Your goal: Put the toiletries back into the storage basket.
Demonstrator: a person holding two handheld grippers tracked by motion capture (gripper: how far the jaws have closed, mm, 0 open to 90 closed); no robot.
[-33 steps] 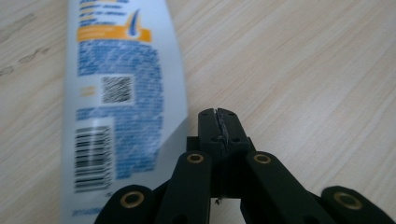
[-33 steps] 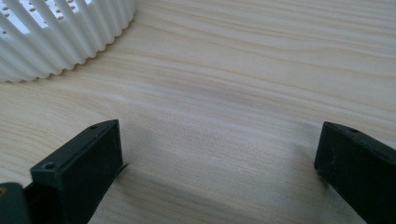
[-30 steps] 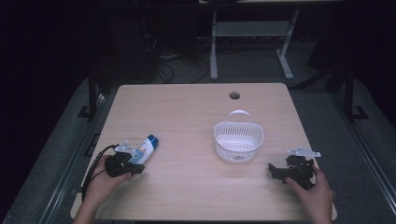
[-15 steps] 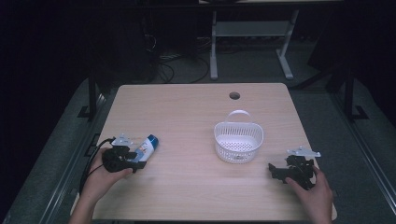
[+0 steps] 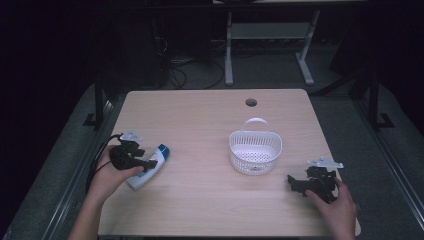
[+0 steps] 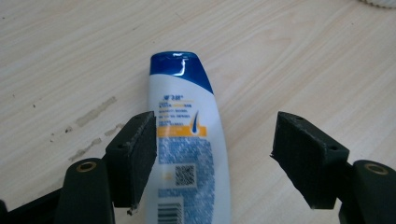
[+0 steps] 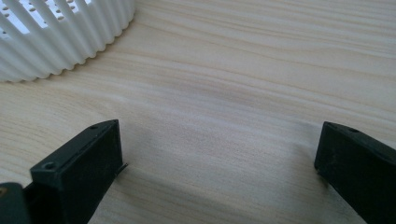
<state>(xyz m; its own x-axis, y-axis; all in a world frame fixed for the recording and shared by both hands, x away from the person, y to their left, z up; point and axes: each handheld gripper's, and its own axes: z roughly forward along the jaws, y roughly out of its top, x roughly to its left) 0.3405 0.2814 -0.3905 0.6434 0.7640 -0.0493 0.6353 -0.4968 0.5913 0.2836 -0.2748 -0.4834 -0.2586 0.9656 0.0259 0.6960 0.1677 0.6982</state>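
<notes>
Two grippers sit low in the high view, yours on the left [image 5: 145,162] over the shampoo bottle [image 5: 150,167] at the lower left of the frame, the right one [image 5: 295,184] at the lower right near the table's [image 5: 200,125] front edge. The bottle lies flat on the wood, its long axis slanting from lower left to upper right in that view, blue cap end toward the white basket [image 5: 255,152] at mid-frame, well apart from it.

Your left gripper view shows what the high view cannot: the bottle [image 6: 187,140] runs up the frame from the bottom edge, cap at the top, printed label and code facing the camera. Your left gripper's [image 6: 215,158] jaws have just been opening and now stand wide; the bottle lies between them, close against the left-hand pad [image 6: 140,154], with a clear stretch of table before the right-hand pad, so nothing is gripped.

Your right gripper view gives bare wood grain between the right gripper's [image 7: 219,163] widely parted jaws, nothing held, and the ribbed wall of the basket [image 7: 60,37] in the upper left corner.
</notes>
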